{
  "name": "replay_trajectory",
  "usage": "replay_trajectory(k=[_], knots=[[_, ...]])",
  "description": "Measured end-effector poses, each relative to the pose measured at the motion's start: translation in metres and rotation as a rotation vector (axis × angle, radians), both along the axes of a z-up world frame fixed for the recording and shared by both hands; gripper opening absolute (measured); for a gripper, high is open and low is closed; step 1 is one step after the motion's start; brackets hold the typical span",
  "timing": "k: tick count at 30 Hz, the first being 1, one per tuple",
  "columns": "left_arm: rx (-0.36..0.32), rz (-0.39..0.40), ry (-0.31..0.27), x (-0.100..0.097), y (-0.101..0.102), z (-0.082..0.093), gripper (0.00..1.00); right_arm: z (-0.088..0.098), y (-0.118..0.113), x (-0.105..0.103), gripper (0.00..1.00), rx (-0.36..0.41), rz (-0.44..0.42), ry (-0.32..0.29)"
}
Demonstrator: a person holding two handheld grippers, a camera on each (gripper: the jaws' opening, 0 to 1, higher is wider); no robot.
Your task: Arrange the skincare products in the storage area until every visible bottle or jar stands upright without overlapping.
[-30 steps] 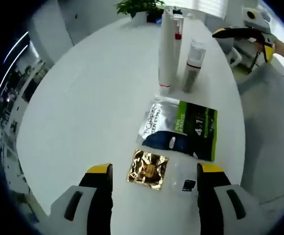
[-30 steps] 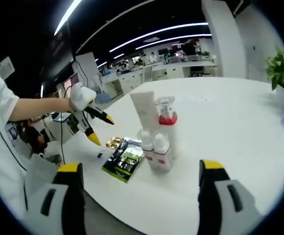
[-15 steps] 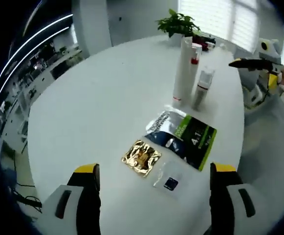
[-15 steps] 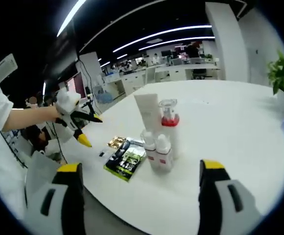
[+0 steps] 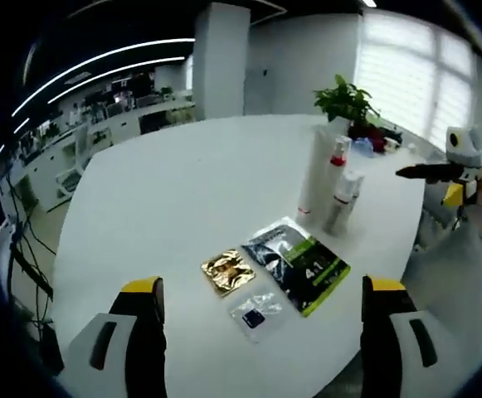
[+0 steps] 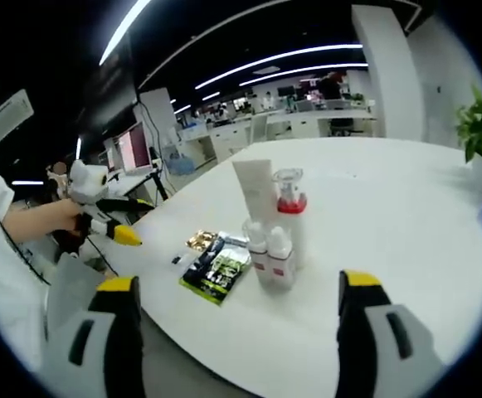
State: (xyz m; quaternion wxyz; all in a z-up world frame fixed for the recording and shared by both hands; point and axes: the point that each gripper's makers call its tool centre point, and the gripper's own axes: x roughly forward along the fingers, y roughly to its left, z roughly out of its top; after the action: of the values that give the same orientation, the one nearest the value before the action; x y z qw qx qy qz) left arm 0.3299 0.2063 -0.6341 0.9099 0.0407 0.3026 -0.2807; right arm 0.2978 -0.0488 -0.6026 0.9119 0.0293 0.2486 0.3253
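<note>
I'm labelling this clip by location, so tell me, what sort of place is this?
Most likely an open-plan office. The skincare bottles stand on a large round white table, rows of desks run beneath long ceiling light strips behind it, and a potted plant sits beside blinds-covered windows.

Opposite table [image 5: 182, 182] edges — shared bottles [image 6: 272, 249]

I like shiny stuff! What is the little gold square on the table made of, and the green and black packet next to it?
The gold square looks like crinkled metal foil: it gleams and shows creases. The green and black packet looks like glossy plastic or foil-lined film, with a silvery sheen at one end; which one cannot be told. Both lie flat on the white table.
</note>
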Motion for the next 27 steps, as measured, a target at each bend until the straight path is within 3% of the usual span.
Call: replay_trajectory(k=[4, 13, 27], knots=[[-0.011, 0.068, -0.026, -0.005, 0.010, 0.004, 0.97, 0.000, -0.001, 0.001, 0.99, 0.000, 0.003, 0.002], [0.005, 0.118, -0.033, -0.008, 0.025, 0.003, 0.97, -0.002, 0.003, 0.000, 0.99, 0.007, 0.018, 0.016], [0.015, 0.118, -0.045, -0.005, 0.023, 0.006, 0.97, -0.002, 0.009, -0.003, 0.99, -0.015, 0.041, 0.026]])
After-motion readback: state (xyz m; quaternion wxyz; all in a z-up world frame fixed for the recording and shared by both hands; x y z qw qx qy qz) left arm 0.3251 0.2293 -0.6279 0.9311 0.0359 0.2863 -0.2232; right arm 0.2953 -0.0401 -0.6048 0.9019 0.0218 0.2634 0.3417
